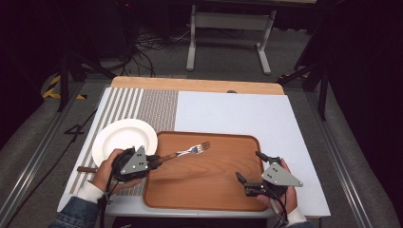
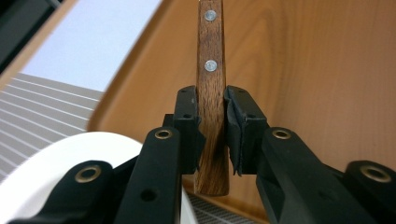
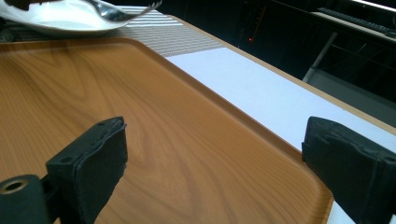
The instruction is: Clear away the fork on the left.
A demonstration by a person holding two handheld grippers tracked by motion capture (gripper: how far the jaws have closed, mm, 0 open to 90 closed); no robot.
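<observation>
A fork (image 1: 190, 151) with a dark wooden handle (image 2: 210, 46) hangs over the left half of a wooden tray (image 1: 204, 178), tines pointing right. My left gripper (image 1: 157, 160) is shut on the handle near its end, both pads (image 2: 187, 116) pressing its sides. A white plate (image 1: 124, 137) lies just left of the tray, under and behind that gripper. My right gripper (image 1: 249, 165) stands open over the tray's right part, nothing between its fingers (image 3: 100, 149). In the right gripper view the fork's tines (image 3: 116, 11) show far off above the plate (image 3: 60, 18).
A striped placemat (image 1: 142, 104) lies under the plate on a white table cover (image 1: 237, 114). A brown wooden handle (image 1: 85, 169) pokes out left of the left hand. The tray's raised rim (image 3: 261, 126) runs beside the right gripper. Beyond the table stands a metal frame (image 1: 228, 28).
</observation>
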